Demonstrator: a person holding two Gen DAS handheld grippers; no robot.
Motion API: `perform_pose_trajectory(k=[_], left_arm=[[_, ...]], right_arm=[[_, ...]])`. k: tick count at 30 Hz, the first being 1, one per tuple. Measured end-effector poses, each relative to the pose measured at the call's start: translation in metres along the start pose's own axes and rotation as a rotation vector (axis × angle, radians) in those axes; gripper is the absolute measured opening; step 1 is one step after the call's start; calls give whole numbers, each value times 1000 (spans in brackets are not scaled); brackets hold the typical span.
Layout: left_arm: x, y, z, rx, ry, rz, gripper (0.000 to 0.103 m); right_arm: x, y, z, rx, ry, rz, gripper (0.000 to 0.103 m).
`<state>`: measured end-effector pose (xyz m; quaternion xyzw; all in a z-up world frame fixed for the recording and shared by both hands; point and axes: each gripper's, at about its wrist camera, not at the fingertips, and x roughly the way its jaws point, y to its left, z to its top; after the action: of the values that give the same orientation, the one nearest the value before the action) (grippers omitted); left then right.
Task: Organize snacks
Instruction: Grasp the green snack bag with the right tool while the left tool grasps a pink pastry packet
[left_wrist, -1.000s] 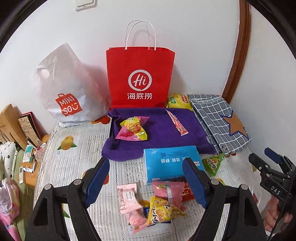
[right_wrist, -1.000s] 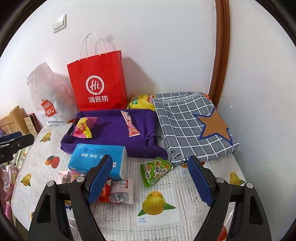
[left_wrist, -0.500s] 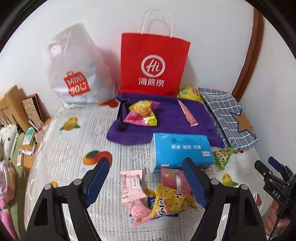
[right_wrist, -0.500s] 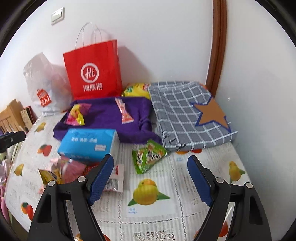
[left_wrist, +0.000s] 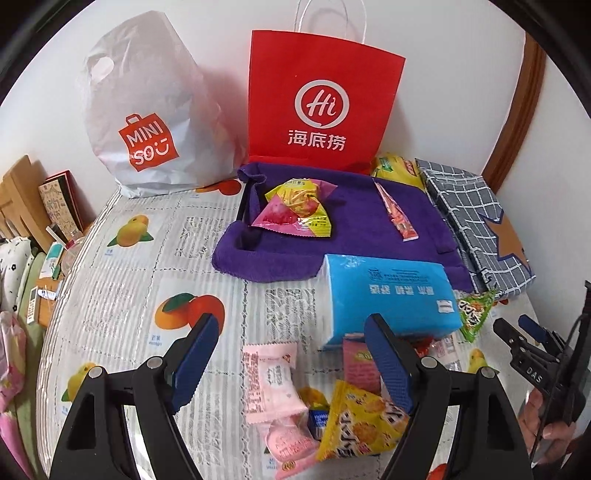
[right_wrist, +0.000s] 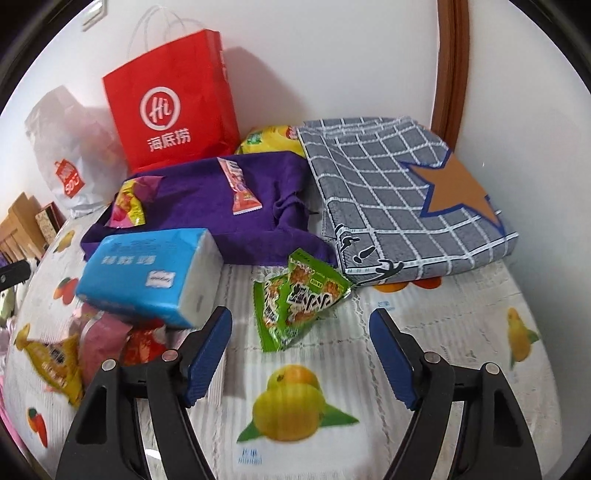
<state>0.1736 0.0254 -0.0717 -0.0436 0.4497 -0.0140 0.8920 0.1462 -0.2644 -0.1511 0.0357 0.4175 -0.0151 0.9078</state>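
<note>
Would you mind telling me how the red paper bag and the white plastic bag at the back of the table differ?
The red paper bag stands upright with flat, stiff sides; the white plastic bag slumps in a rounded, crumpled shape. The red paper bag has white cord handles and a white round logo; the white plastic bag has a punched-out handle hole and an orange-red logo. Both stand side by side against the wall, behind the snacks.

Both grippers lower; right gripper (right_wrist: 301, 352) narrowing, empty

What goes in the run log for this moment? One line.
left gripper: open, above pink packet | right gripper: open, jaws closing, nothing gripped, near green packet
</note>
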Motion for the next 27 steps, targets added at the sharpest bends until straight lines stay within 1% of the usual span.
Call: perform_pose_trajectory(k=[3, 8, 13, 16, 20, 21, 22, 25, 27], left_arm=[[6, 5, 2, -10, 8, 11, 80], [15, 15, 4, -29, 16, 31, 80], [23, 25, 4, -45, 28, 42, 80], [28, 31, 3, -52, 37, 49, 80], [33, 36, 3, -57, 47, 51, 80], [33, 37, 3, -58, 49, 50, 80], [34, 38, 2, -59, 50, 48, 80], [36, 40, 0, -57, 58, 43, 80], [37, 39, -2, -53, 67, 40, 80]], right_arm=[[20, -3, 3, 33, 21, 11, 77], [42, -3, 9, 51, 42, 23, 77], [61, -2, 12, 50, 66, -4, 77], [70, -1, 11, 49, 83, -1, 77], [76, 2, 12, 29, 72, -20, 67], [75, 3, 13, 25, 63, -18, 61], [74, 4, 13, 20, 53, -11, 58], [70, 7, 15, 2, 44, 4, 54], [65, 10, 15, -10, 37, 20, 47]])
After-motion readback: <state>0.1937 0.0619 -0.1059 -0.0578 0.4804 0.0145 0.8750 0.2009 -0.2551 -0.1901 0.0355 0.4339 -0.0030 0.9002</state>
